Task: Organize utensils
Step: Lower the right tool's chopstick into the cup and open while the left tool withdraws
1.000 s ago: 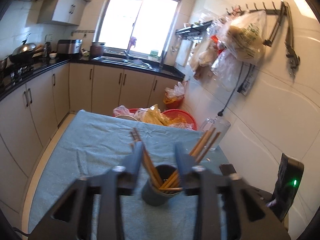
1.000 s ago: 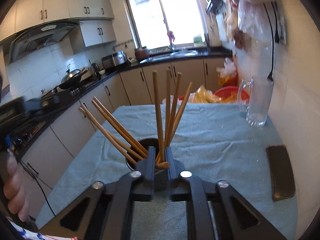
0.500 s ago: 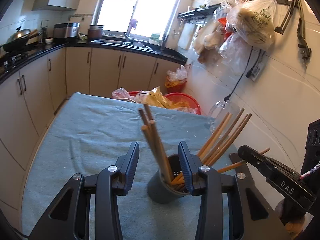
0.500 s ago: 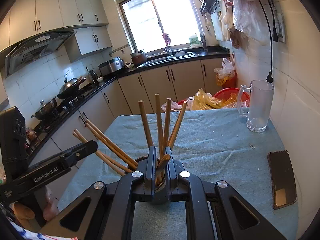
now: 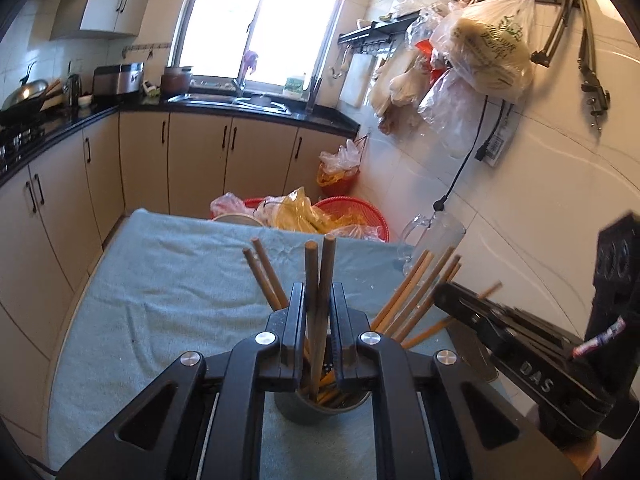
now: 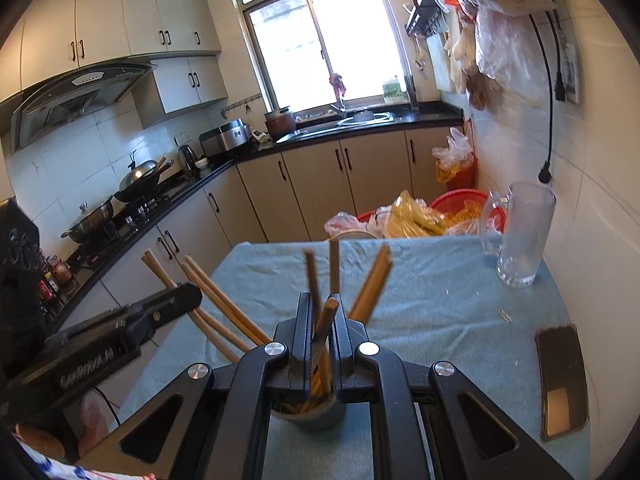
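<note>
Nearest, my left gripper [image 5: 318, 320] fingers are closing on two chopsticks [image 5: 320, 280] standing in the cup [image 5: 304, 410]; my right gripper [image 6: 322, 332] pinches another. They're light, stiff and slick, so I grip mid-shaft. Beyond, cloth-covered surface [image 5: 160, 280].

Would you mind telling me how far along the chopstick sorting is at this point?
Done: all the chopsticks visible stand in the grey holder on the blue cloth; none lie loose. In hand: the left tongs are closing around two chopsticks, and the right tongs are shut on another chopstick. Left: the rest fan out unevenly and may want gathering.
</note>
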A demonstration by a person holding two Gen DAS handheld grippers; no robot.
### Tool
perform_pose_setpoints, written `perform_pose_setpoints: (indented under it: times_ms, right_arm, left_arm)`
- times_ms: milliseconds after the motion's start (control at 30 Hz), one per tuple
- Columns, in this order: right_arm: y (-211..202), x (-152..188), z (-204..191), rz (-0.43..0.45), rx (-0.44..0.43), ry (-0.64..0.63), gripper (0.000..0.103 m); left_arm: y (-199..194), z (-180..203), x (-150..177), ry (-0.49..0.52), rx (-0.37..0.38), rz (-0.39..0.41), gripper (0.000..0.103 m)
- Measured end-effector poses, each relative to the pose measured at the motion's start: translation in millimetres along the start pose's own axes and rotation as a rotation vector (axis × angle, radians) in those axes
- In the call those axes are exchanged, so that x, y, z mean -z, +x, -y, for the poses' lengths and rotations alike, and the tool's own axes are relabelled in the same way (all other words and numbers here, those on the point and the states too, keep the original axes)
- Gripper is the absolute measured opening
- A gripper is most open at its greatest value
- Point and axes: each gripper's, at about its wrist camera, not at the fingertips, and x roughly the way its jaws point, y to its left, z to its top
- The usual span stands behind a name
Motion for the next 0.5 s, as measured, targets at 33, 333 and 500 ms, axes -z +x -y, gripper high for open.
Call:
perform_pose_setpoints:
  times_ms: [33, 333, 500]
  right_arm:
    - [3, -5, -2, 0.003, 0.001, -0.006, 0.007]
    - [49, -26, -10, -0.058, -0.019, -0.024, 0.007]
    - [68, -37, -8, -0.082, -0.037, -0.013, 0.011]
  left_arm:
    - [0, 1, -1, 0.005, 0.001, 0.000, 0.010]
    - [7, 3, 5, 0.010, -0.011, -0.025, 0.010]
    - [13, 1, 8, -0.001, -0.013, -0.037, 0.010]
